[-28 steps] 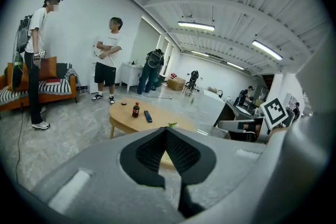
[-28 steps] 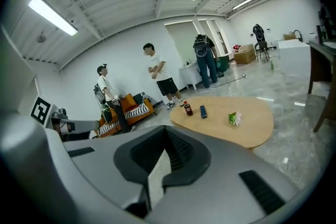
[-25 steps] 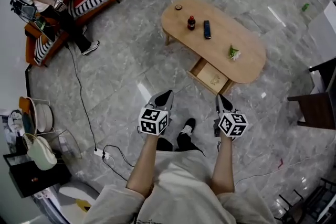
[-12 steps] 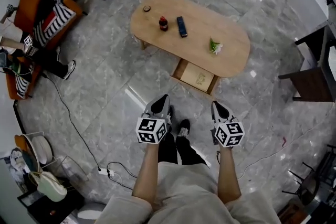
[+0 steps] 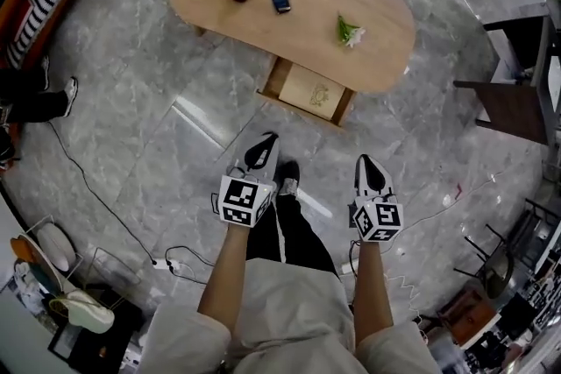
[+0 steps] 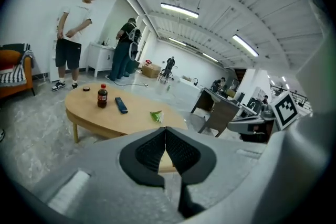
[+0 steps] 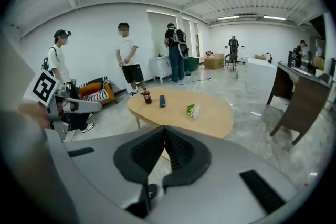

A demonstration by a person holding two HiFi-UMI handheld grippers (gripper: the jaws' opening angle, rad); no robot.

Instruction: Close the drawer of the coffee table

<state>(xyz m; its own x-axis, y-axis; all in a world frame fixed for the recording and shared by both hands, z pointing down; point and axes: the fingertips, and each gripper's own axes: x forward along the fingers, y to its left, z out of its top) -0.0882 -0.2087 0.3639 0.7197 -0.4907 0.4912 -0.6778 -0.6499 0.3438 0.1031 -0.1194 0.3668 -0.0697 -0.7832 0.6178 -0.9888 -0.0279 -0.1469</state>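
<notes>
Under table near edge: drawer pulled out, front facing grippers. Left gripper, right gripper both pinched together, empty, well short of drawer. Best: approach, set closed tips square on front, push straight in.

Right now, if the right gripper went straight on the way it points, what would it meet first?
Probably the open drawer under the coffee table; the shut right gripper aims there, though it may reach the floor first.
</notes>
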